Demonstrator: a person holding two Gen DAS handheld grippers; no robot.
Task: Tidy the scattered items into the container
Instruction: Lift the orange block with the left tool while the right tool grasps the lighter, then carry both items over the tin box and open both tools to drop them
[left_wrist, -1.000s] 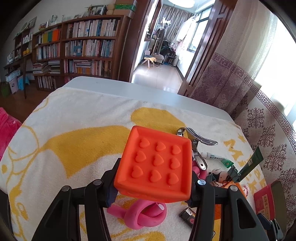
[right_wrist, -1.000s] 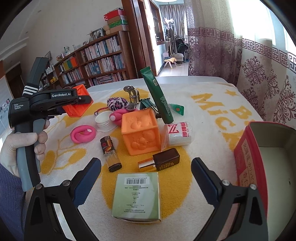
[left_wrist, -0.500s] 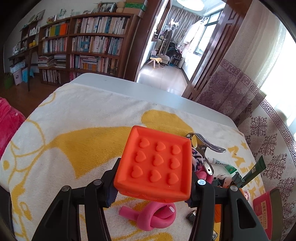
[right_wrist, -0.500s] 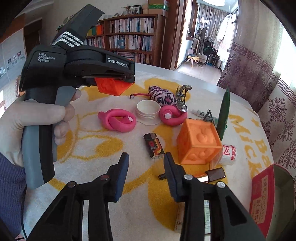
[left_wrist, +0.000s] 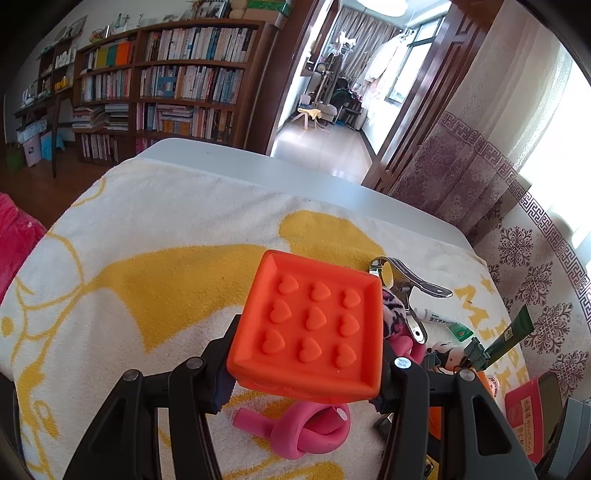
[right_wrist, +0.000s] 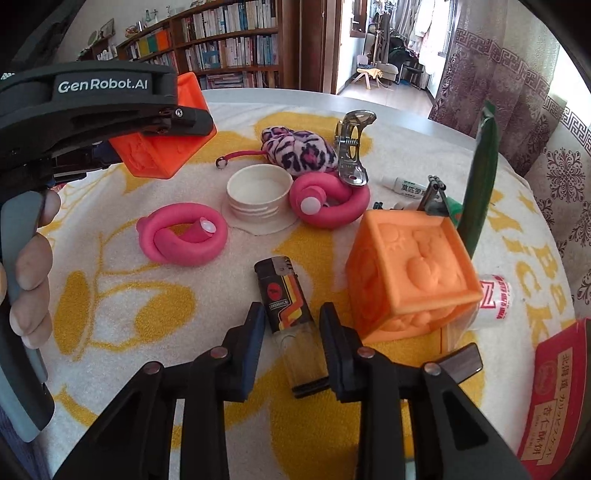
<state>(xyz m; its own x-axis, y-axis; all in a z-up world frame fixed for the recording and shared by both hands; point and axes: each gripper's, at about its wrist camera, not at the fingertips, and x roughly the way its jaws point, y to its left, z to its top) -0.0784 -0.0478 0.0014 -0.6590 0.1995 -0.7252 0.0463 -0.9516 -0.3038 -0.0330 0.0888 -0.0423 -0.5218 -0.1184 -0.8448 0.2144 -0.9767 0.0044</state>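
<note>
Item: black-and-orange plastic lighter (right_wrist: 286, 314), flat on towel at my right gripper's (right_wrist: 291, 345) six o'clock, unclenched jaws straddling its clear lower body; light, rigid, slick, so I'd pinch its flat sides; left gripper (left_wrist: 306, 373) clenched on the red-orange soft rubber block (left_wrist: 308, 326).

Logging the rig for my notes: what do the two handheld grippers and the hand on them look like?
Both grippers, left gripper and right gripper, are matte black plastic with silver screws and dark blue finger pads. The left body bears white "GenRobot.AI" lettering above a grey handle; the bare hand shows a dark blue sleeve.
</note>
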